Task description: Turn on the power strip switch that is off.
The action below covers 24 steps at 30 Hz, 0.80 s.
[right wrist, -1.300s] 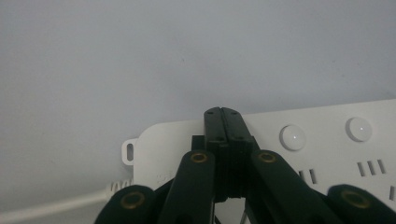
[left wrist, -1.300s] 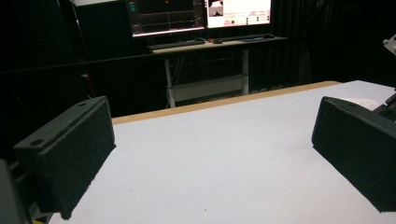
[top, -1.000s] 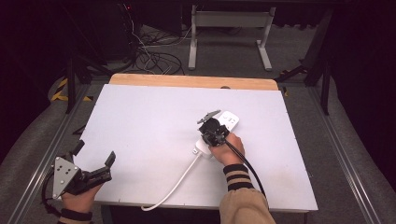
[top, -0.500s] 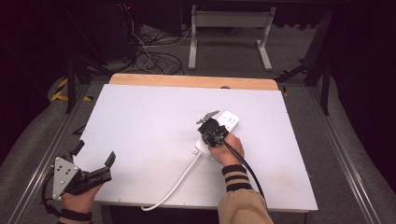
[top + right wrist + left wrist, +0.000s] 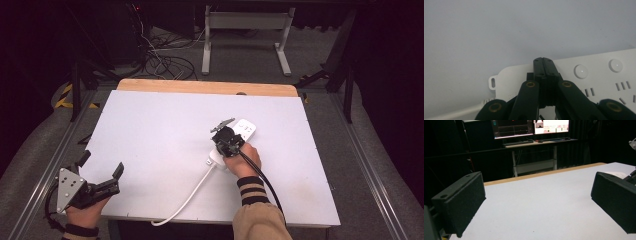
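A white power strip (image 5: 246,129) lies on the white table (image 5: 150,135), right of the middle, and its white cable (image 5: 191,191) runs to the front edge. My right gripper (image 5: 226,139) points down at the strip's cable end. In the right gripper view the jaws are pressed together with nothing between them, and the right gripper (image 5: 545,60) has its tip over the power strip (image 5: 599,75) near two round buttons (image 5: 581,71). My left gripper (image 5: 102,164) hangs at the table's front left corner, open and holding nothing. In the left gripper view the left gripper (image 5: 539,195) has its pads (image 5: 461,202) wide apart.
A wooden strip (image 5: 205,87) borders the table's far edge. Beyond it are a metal stand (image 5: 245,40) and loose cables (image 5: 165,62) on the floor. The left gripper view shows a desk with monitors (image 5: 529,127) beyond the table.
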Available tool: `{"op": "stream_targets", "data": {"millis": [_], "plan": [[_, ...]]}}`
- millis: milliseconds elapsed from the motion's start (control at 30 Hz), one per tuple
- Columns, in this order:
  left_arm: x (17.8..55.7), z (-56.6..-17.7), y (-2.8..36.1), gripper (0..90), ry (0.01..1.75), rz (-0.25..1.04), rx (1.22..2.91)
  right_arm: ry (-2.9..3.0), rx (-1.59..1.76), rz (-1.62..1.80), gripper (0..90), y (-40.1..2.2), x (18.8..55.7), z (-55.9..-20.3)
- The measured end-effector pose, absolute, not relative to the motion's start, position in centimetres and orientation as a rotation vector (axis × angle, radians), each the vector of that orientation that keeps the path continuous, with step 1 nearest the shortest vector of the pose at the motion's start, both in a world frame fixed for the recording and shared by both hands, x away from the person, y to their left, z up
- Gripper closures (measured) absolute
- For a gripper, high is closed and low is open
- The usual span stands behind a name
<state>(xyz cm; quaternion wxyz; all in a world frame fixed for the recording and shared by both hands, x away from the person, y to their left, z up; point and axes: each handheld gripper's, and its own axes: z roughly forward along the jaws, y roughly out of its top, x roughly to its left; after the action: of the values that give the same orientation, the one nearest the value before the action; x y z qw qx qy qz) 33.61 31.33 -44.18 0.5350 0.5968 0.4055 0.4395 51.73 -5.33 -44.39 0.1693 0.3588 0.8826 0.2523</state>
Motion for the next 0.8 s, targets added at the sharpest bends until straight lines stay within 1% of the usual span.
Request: {"op": "stream_targets", "data": {"millis": [800], "plan": [[33.76,-44.21,31.23,0.2,0.966,1.041,1.435,2.493,0.992,0.735,90.0,-5.22,51.38,-44.38]]}}
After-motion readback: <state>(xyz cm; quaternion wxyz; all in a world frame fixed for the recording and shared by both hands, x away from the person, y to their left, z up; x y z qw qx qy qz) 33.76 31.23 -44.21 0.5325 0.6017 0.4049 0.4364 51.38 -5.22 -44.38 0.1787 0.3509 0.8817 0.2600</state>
